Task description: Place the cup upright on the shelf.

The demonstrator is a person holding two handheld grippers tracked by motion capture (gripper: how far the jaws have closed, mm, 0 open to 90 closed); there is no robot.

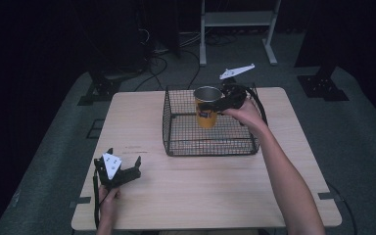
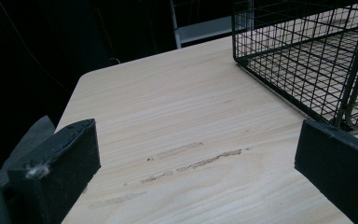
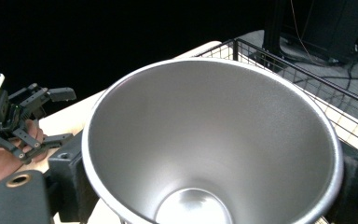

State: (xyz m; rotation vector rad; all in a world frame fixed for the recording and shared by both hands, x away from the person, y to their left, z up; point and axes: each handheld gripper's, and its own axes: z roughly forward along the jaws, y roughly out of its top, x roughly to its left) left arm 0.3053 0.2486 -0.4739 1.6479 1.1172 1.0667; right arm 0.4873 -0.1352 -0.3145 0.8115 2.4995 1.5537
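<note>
Two hand-held grippers, one cup, one wire basket, one table. Right gripper (image 1: 223, 102): upper centre of the high view, jaws clamped from both sides on the cup (image 1: 206, 107), an orange-walled metal tumbler, upright, held by its upper wall within the wire basket (image 1: 176, 122); whether its base touches the basket floor or hangs just above cannot be told. The grip near the rim likely serves to keep the cup level while it clears or passes the basket's walls. In the right gripper view the cup's (image 3: 205, 144) bare steel interior looms centre frame, empty; the black pads flank it at lower left and lower right, largely hidden behind the rim. Left gripper (image 1: 120, 171): lower left of the high view, resting low over the wooden table (image 1: 186, 196), well apart from the basket, jaws spread wide and holding nothing, judged parked out of the way of the working hand. In the left gripper view its pads stand at the lower corners with bare table (image 2: 177, 121) between them and a basket (image 2: 307, 51) corner at upper right, cut off by the frame edge. Label on the cup's wall: too small to read. Room beyond the table: dark, with cables and a pale frame stand faintly visible.
</note>
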